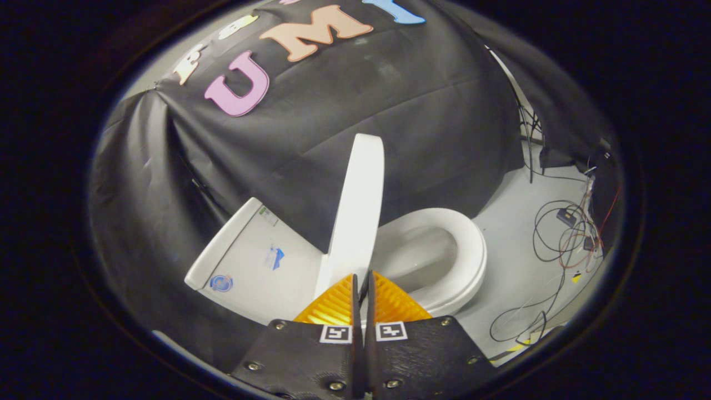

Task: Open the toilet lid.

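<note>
Lid (358,205) is up, standing near vertical on its hinge, just ahead of the claw (362,283). Claw fingers together, nothing between them, tips at or just short of the lid's lower edge; can't tell if they touch.

Looks like the final part of the lift. To finish well: push the lid past vertical toward the tank (250,258) so it rests there and doesn't drop onto the seat (458,253). Push with the finger sides, low and slow, no pinch needed. Back off straight and check that it holds.

Toilet sits on a pale grey floor (516,266), against the black cloth wall (389,100). Loose cables (561,239) are on the floor beyond the bowl, well apart from the toilet.
</note>
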{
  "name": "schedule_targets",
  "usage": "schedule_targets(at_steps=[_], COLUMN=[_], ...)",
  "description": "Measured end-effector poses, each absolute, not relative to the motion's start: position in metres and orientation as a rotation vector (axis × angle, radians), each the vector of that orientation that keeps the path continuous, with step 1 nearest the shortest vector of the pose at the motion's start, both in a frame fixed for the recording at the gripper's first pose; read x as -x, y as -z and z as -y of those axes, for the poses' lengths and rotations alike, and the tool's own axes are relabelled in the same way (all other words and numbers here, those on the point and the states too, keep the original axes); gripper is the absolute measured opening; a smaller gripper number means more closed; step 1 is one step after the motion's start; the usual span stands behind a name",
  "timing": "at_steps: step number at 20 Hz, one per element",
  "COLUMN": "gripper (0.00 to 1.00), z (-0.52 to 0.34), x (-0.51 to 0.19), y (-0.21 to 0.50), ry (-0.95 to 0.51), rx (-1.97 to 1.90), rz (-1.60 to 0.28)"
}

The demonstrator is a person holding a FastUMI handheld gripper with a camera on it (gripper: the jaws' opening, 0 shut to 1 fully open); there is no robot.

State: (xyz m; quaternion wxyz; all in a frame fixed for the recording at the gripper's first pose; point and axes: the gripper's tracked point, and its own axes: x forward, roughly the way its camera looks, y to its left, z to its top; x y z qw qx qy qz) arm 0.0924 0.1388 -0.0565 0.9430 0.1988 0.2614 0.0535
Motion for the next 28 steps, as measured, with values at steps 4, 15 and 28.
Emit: schedule_targets(at_steps=[4, 15, 28], gripper=[0.01, 0.03, 0.03], z=[-0.154, -0.193, -0.238], x=[-0.092, -0.09, -0.09], y=[0.044, 0.023, 0.005], ry=[-0.12, -0.123, -0.129], rx=[-0.33, -0.206, -0.079], rz=[-0.501, -0.439, -0.376])
